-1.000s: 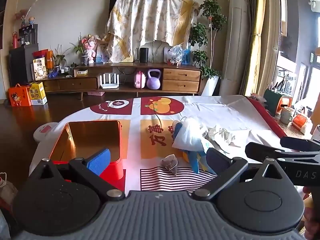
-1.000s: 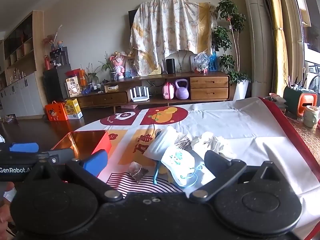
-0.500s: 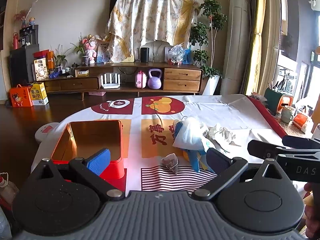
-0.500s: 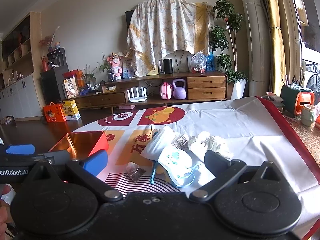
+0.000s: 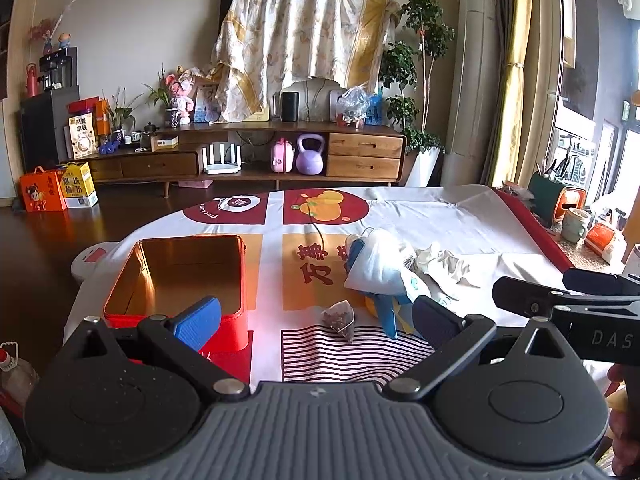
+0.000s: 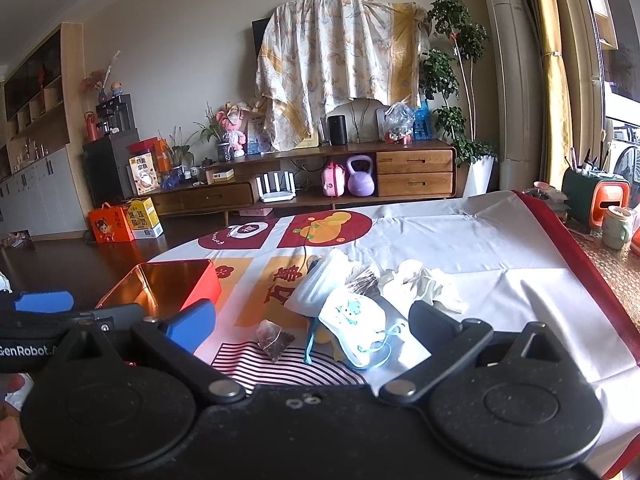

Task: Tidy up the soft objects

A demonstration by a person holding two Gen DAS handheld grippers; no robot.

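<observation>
Two grippers, left and right, spread wide, empty. Red tin centre-left, long axis toward frame top. Face masks heaped centre.

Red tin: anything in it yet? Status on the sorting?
Done: nothing visible. The red tin looks empty. In hand: nothing; the left gripper and right gripper are both open, held short of the items. Left: the tea bag, printed face mask, white pouch and crumpled white cloth all lie on the tablecloth.
</observation>
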